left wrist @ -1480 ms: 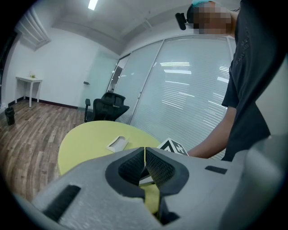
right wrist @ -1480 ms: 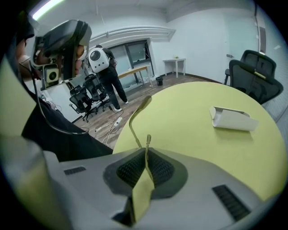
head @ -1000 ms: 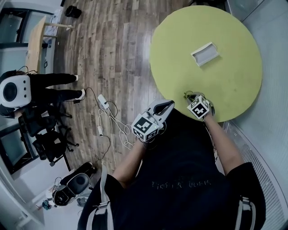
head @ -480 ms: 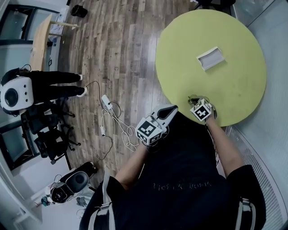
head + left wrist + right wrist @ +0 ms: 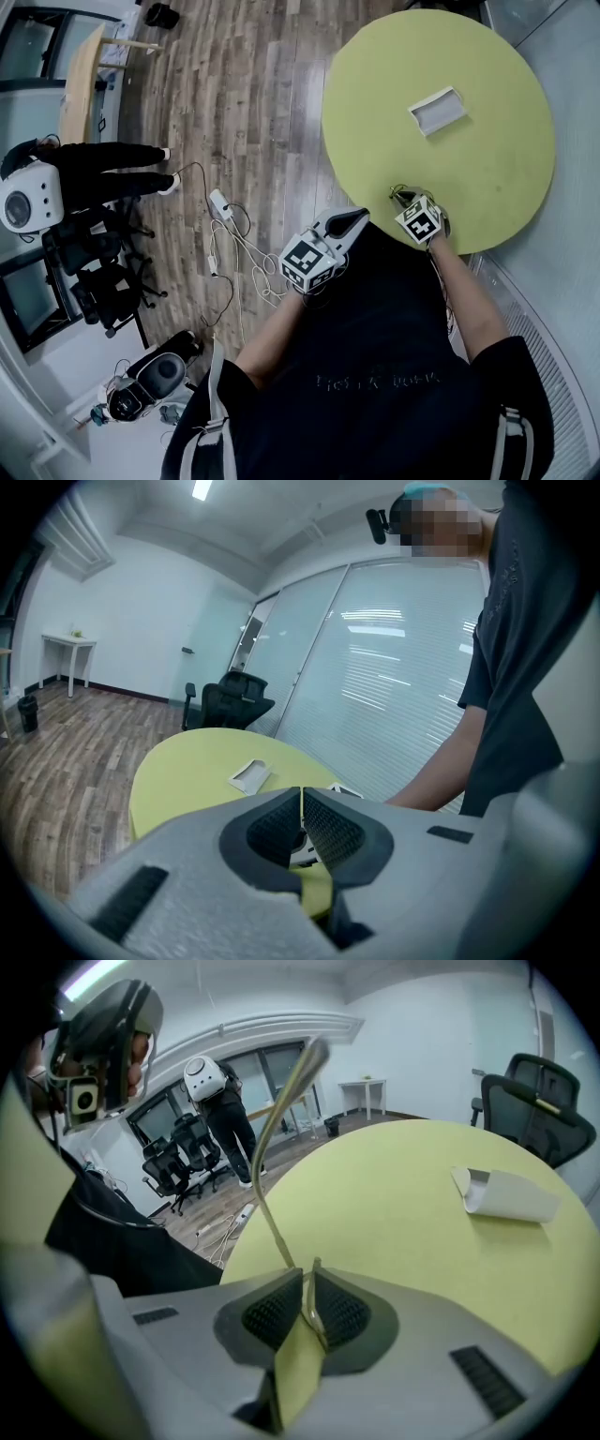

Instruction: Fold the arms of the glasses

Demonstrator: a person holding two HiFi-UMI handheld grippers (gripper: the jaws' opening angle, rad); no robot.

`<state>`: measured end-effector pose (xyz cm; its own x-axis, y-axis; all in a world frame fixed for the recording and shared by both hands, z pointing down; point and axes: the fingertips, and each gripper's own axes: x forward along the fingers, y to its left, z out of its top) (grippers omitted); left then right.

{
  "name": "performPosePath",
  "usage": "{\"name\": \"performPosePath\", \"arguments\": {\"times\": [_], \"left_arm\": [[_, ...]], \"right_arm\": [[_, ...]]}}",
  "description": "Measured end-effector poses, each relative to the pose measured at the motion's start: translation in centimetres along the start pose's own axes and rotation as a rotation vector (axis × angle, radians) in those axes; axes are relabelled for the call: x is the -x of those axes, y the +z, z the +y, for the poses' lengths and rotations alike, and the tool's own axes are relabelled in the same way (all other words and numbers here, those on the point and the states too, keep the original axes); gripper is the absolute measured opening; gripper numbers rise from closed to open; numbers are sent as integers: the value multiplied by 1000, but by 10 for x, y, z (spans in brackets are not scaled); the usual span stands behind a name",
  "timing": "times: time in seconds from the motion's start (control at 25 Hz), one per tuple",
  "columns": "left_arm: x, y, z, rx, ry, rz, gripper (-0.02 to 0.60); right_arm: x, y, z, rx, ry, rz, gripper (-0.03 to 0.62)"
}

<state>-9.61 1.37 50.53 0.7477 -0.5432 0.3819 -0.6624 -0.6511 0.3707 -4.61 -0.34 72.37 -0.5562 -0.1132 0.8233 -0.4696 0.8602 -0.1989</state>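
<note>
- Right gripper (image 5: pixel 307 1283), lower centre, clenched on thin gold-wire glasses (image 5: pixel 269 1215); one arm curves up-left;
- Left gripper (image 5: pixel 302 799) jaws pressed together, empty; beside round yellow-green table (image 5: pixel 469 159), lower-left edge

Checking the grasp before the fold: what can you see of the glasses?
The glasses are a small, dark wiry shape at the near edge of the yellow table. The right gripper is shut on a thin piece of the frame. One slim, gold-toned, metal-looking arm stands unfolded, curving up from the jaws to a flattened tip. Lenses cannot be made out. The left gripper is not touching them.
</note>
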Motion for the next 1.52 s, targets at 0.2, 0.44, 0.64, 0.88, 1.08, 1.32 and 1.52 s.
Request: {"name": "performPosePath", "arguments": {"times": [0.2,0.44,0.64,0.88,1.08,1.32,1.52], "left_arm": [[-6,-1,1,5,-15,-6,21],[-14,4,6,13,-28,-37,21],[-19,8,5,-21,-31,-39,20],[-31,6,0,-82,-64,-12,21],[-32,3,0,-88,-75,-6,21],[-39,-9,2,-80,-81,37,21],[-47,-20,9,-74,-103,82,23]], "right_arm": [[9,2,-3,0,-5,-28,34],[35,2,-7,-25,-35,-77,32],[66,3,-3,-109,-47,-153,31],[108,10,1,-134,-71,-241,31],[135,15,10,-139,-89,-302,31],[164,24,18,-144,-101,-352,31],[170,25,20,-195,-83,-373,31]]}}
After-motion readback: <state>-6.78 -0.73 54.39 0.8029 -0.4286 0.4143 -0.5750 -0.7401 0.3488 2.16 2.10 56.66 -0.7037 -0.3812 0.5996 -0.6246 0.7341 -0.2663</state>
